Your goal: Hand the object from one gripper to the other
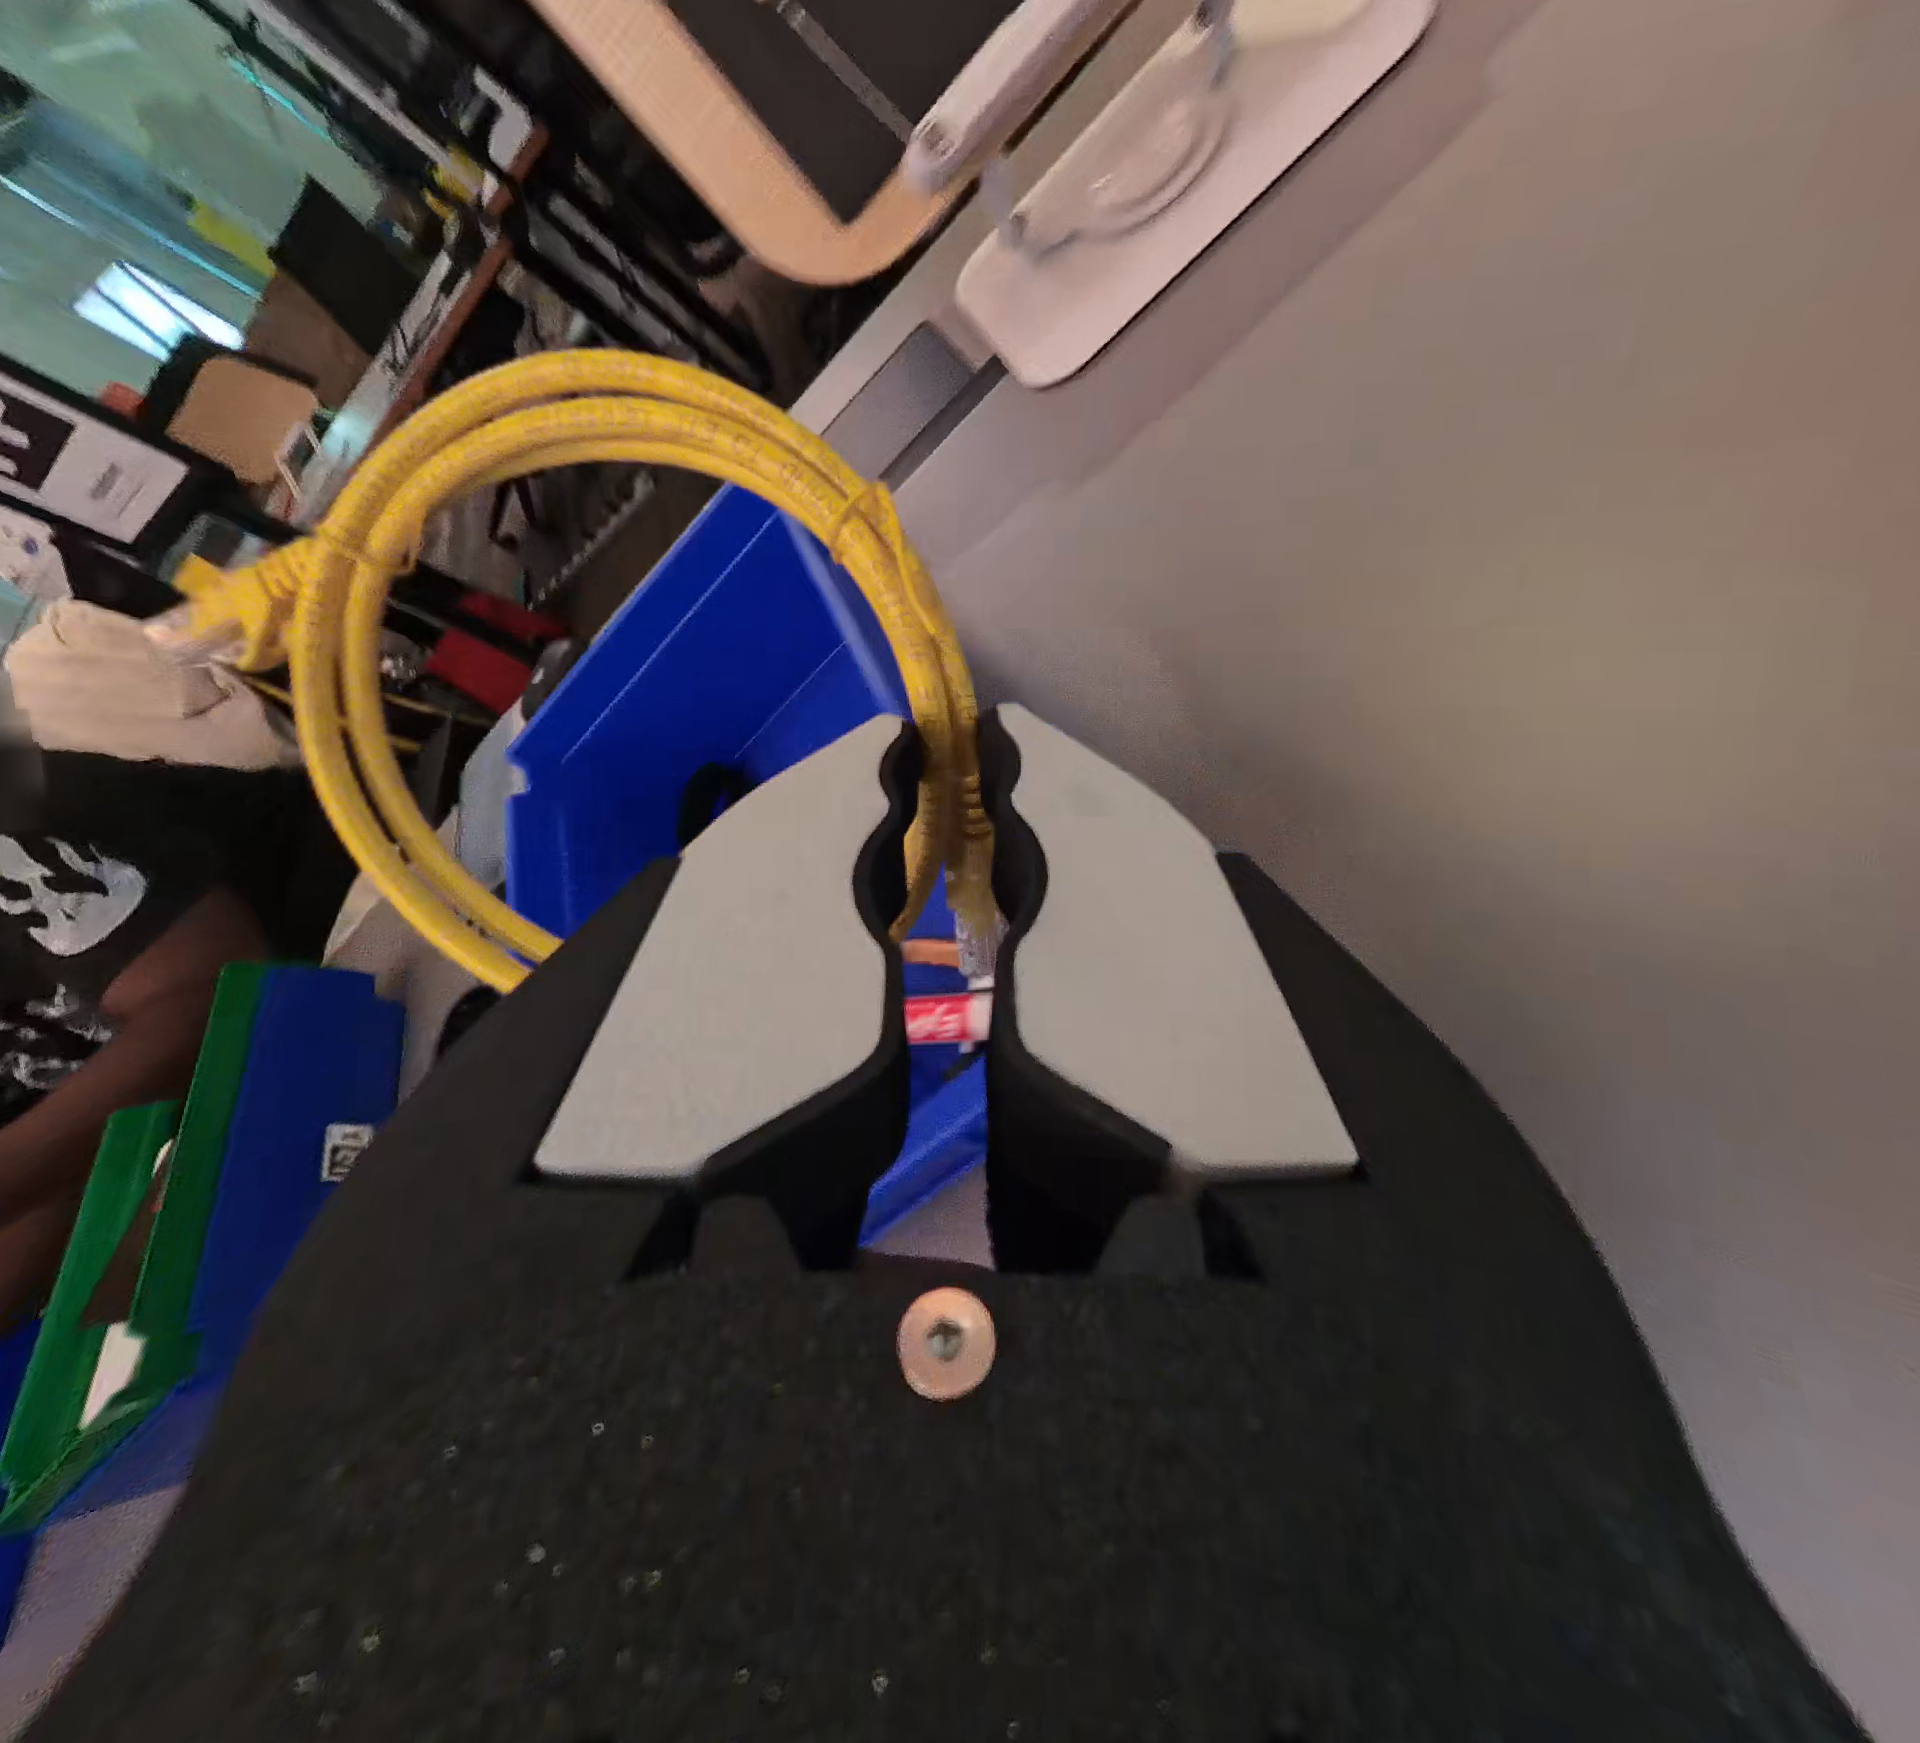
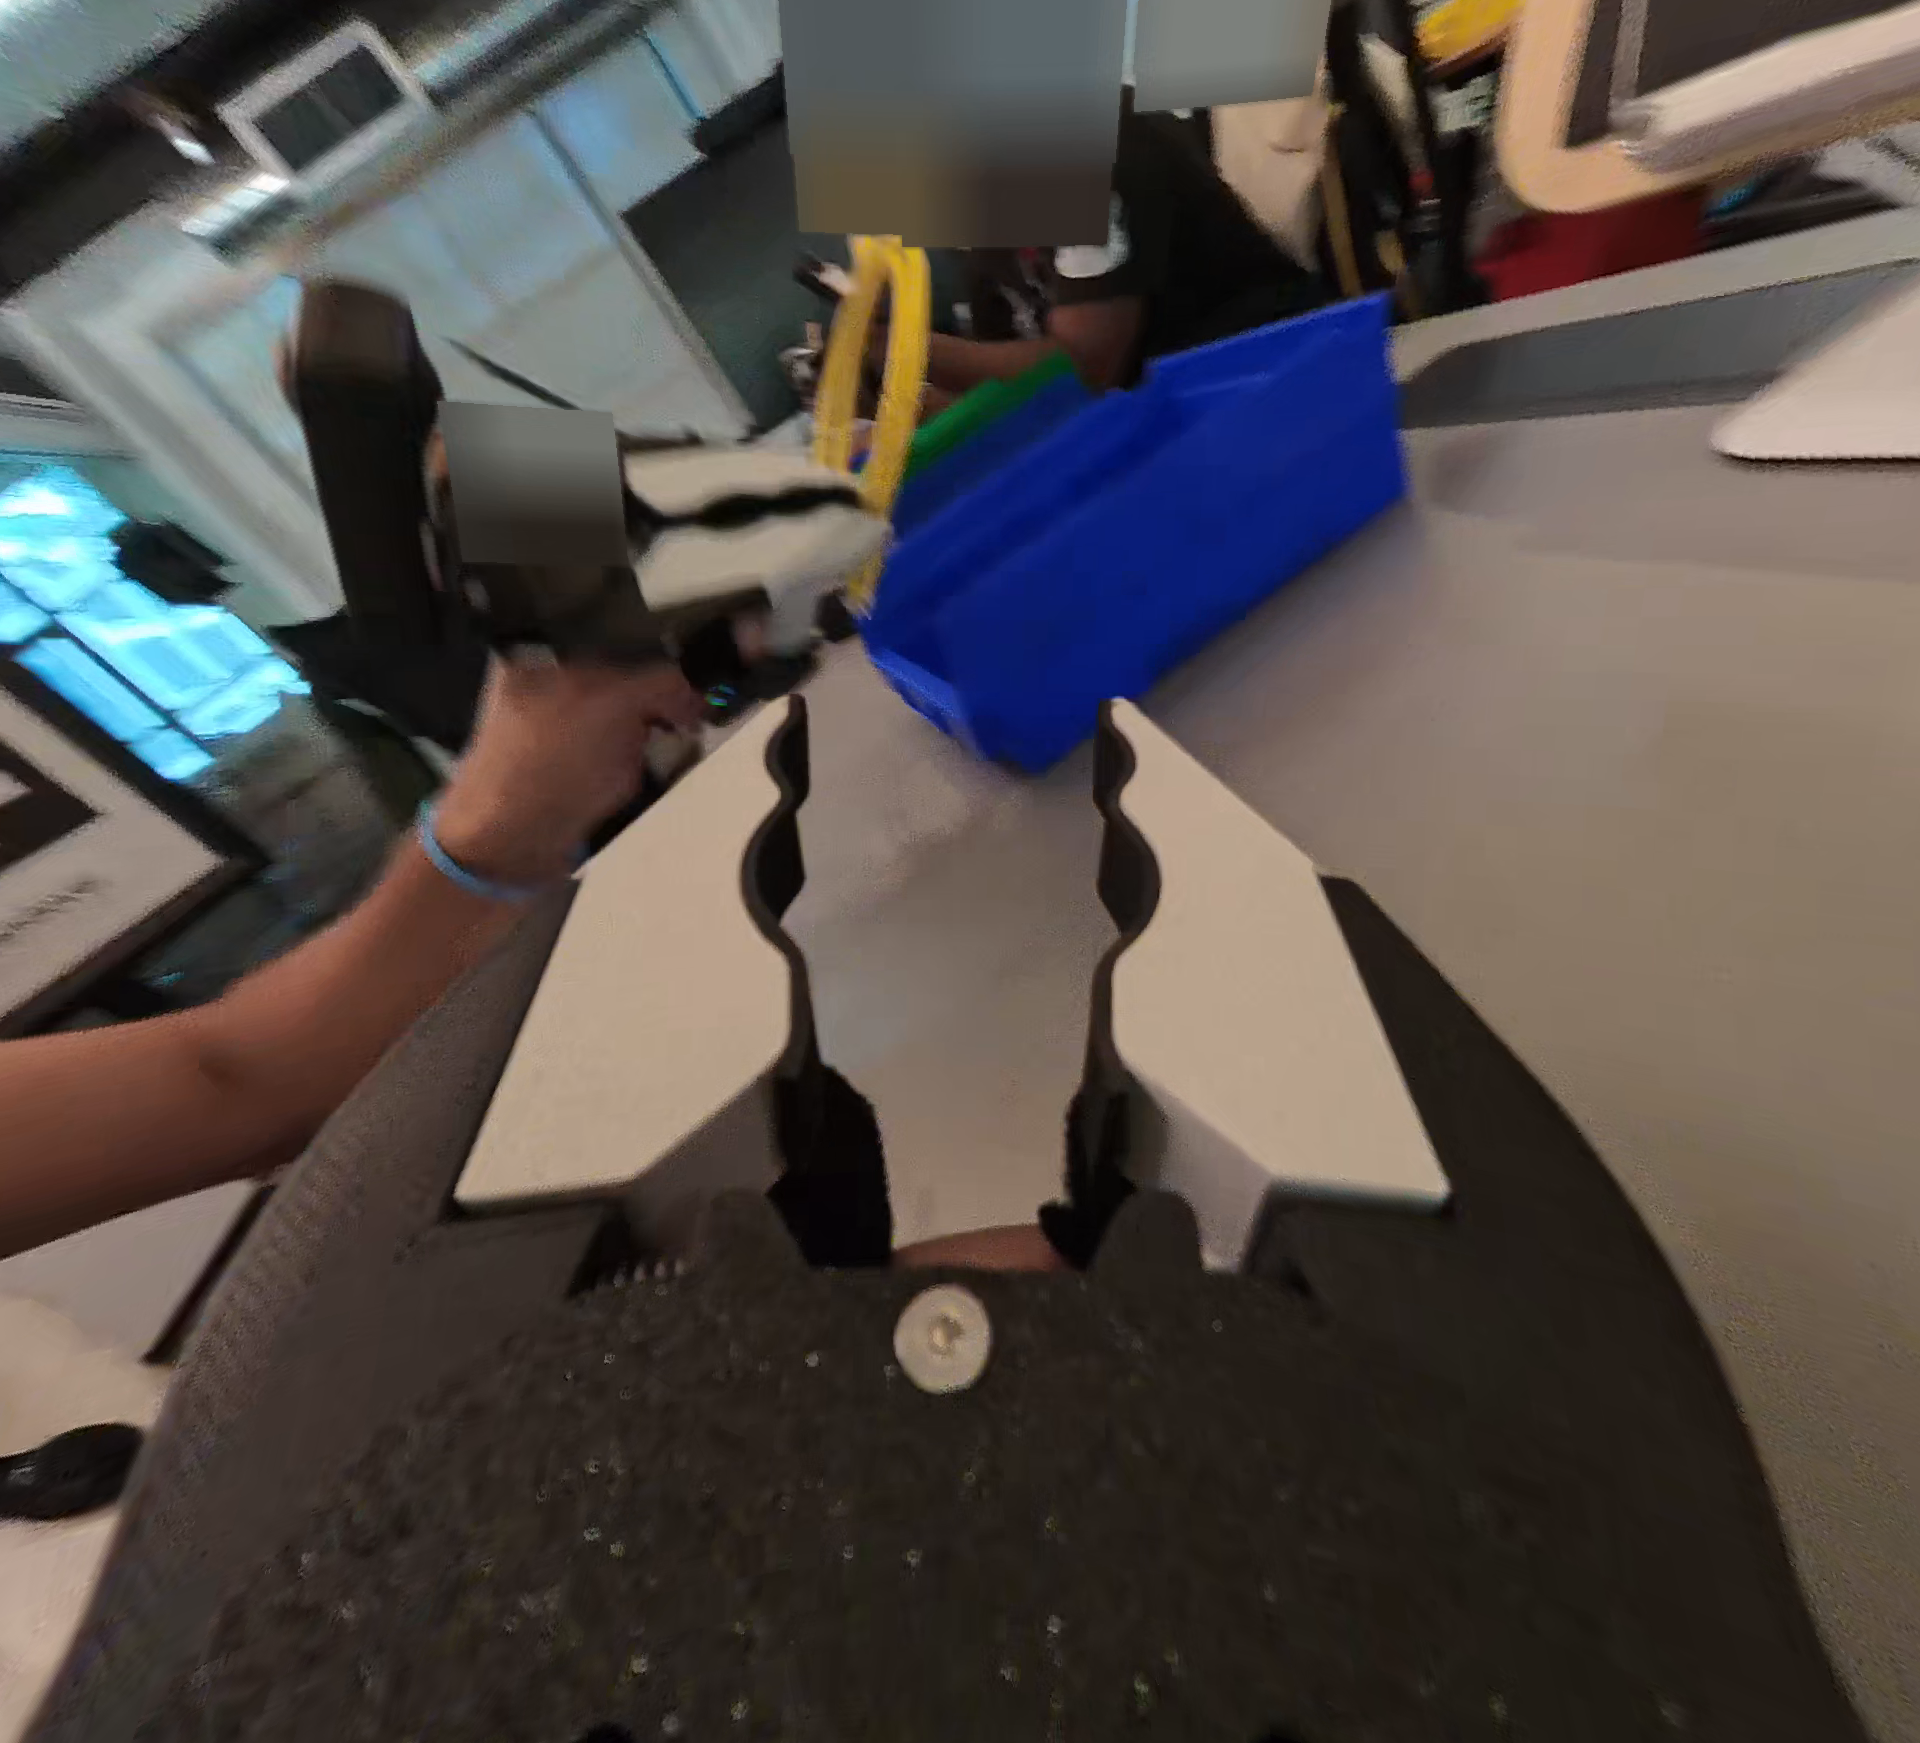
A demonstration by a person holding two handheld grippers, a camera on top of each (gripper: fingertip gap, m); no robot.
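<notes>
My left gripper (image 1: 951, 737) clamps the coiled yellow network cable (image 1: 582, 633), lifted above the blue plastic bin (image 2: 1143, 540) on the grey table (image 2: 1558, 758); my right gripper (image 2: 951, 737) gapes, holding nothing.

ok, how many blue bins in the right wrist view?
1 clearly: the blue bin on the grey table, just right of the left gripper holding the yellow cable. More blue and green behind it may be others, mostly hidden.

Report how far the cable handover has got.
Done: the left tongs are shut on the coiled yellow cable, held in the air above the blue bin. In hand: the right tongs are open, empty, apart from the coil. Left: close in, grip it, release the left.
</notes>
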